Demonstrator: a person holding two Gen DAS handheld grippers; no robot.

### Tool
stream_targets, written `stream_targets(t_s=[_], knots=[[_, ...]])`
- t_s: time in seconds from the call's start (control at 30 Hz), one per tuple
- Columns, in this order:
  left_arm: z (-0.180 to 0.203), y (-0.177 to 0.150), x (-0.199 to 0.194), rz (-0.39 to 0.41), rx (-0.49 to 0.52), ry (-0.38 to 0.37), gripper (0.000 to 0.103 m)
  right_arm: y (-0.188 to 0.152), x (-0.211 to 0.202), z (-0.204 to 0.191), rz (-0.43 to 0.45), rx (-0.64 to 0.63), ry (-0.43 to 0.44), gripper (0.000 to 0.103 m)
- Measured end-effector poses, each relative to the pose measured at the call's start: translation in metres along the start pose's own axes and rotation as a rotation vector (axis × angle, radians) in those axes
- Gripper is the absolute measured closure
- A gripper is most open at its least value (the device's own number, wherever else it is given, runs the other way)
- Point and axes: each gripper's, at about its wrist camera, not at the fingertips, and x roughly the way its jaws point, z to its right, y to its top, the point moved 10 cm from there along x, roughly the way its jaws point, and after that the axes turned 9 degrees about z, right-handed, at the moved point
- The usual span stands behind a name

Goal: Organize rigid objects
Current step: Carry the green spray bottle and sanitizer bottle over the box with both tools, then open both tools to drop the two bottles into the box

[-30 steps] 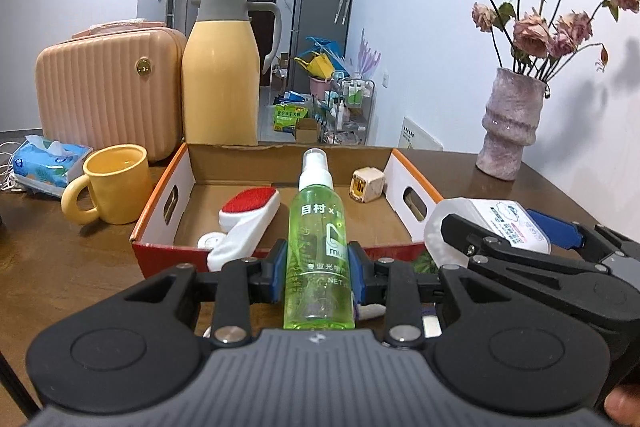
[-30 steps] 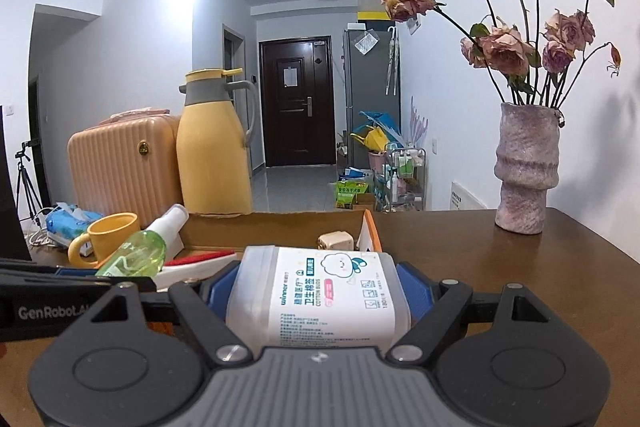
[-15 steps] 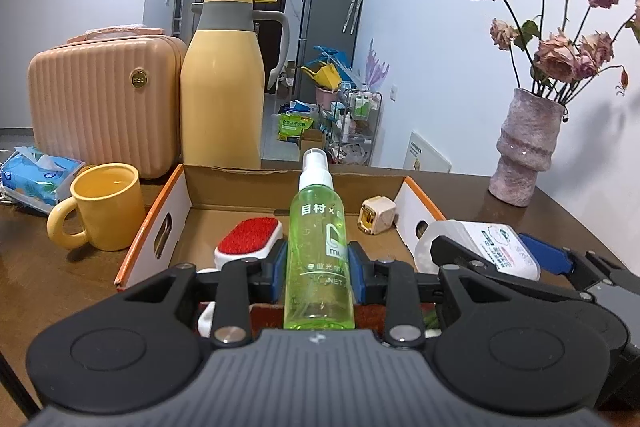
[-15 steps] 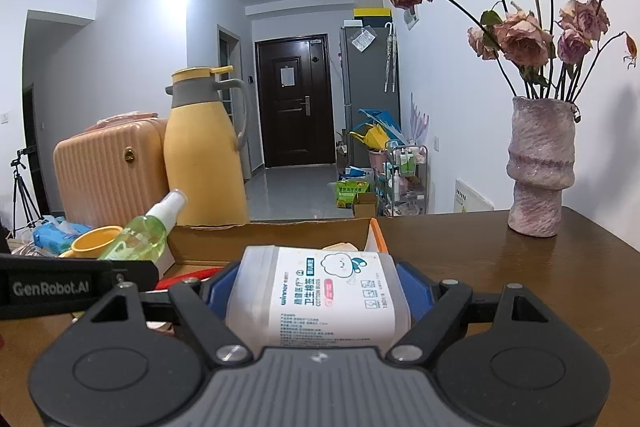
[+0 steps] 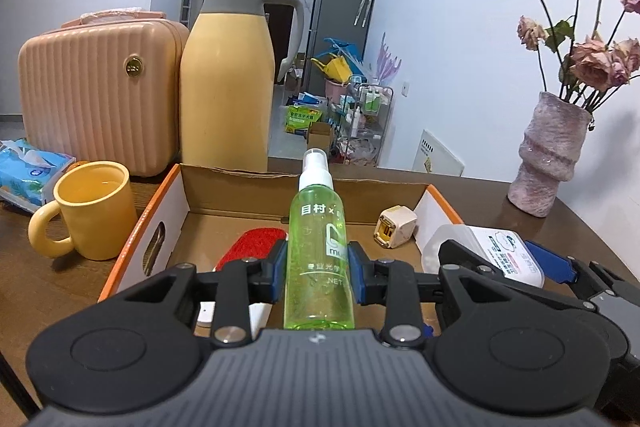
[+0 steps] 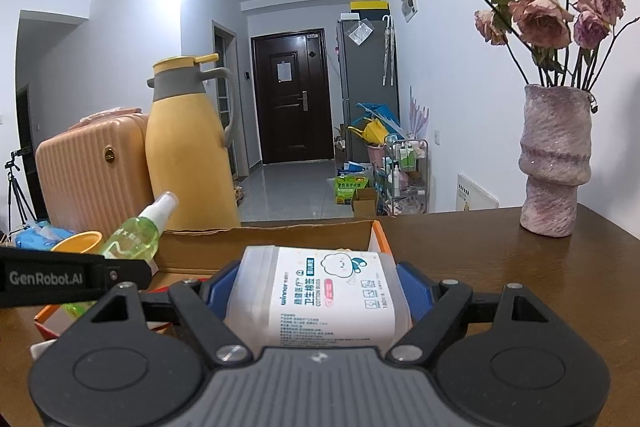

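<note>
Closing in on the shallow cardboard box with orange edges (image 5: pixel 176 195): over the last second both views show it grown larger and nearer, so both loads have been carried forward toward it.

Left tongs (image 5: pixel 319 269) pinch the translucent green spray bottle with white nozzle (image 5: pixel 319 239) at mid-body, upright, now above the box's near edge. Right tongs (image 6: pixel 308 293), spread wide, clamp the white plastic tub of cotton buds with printed label (image 6: pixel 320 297) on both sides, just beside the box's right wall, over the dark wooden worktop (image 6: pixel 500 259).

Already inside the box: red-topped white brush (image 5: pixel 252 247) near the front, cream plug adapter (image 5: pixel 394 231) at the right wall.

Outside the box: yellow mug (image 5: pixel 86 217) just left, yellow thermos jug (image 5: pixel 228 79) and peach ribbed case (image 5: pixel 96 91) behind, pink vase of dried roses (image 5: pixel 554 155) well to the right.

My read: transport nearly done; next is lowering both into free floor space, bottle mid-box.
</note>
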Motion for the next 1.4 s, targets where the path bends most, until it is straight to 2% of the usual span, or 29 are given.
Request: stream_targets(t_s=[0.53,0.97,1.0,1.03,1.1,1.23,1.4], knots=[[-0.008,0.004,0.041,-0.025,0.002,0.016,0.071,-0.007,0.039,-0.005,-0.024,-0.042,0.014,0.022],[-0.010,0.000,0.050,-0.048,0.020,0.032,0.070,-0.014,0.052,-0.010,-0.056,-0.076,0.031,0.022],[-0.009,0.000,0.049,-0.044,0.024,0.039,0.060,-0.015,0.053,-0.010,-0.065,-0.073,0.033,0.021],[-0.010,0.001,0.048,-0.038,0.027,0.050,0.035,-0.015,0.054,-0.008,-0.080,-0.068,0.036,0.021],[-0.015,0.004,0.044,-0.010,0.024,0.090,0.005,-0.018,0.055,-0.006,-0.102,-0.052,0.035,0.016],[-0.026,0.008,0.040,0.014,0.021,0.149,0.000,-0.018,0.055,-0.001,-0.109,-0.043,0.015,0.001],[-0.034,0.005,0.045,-0.009,0.018,0.173,0.000,-0.019,0.055,0.003,-0.116,-0.049,-0.006,0.000]])
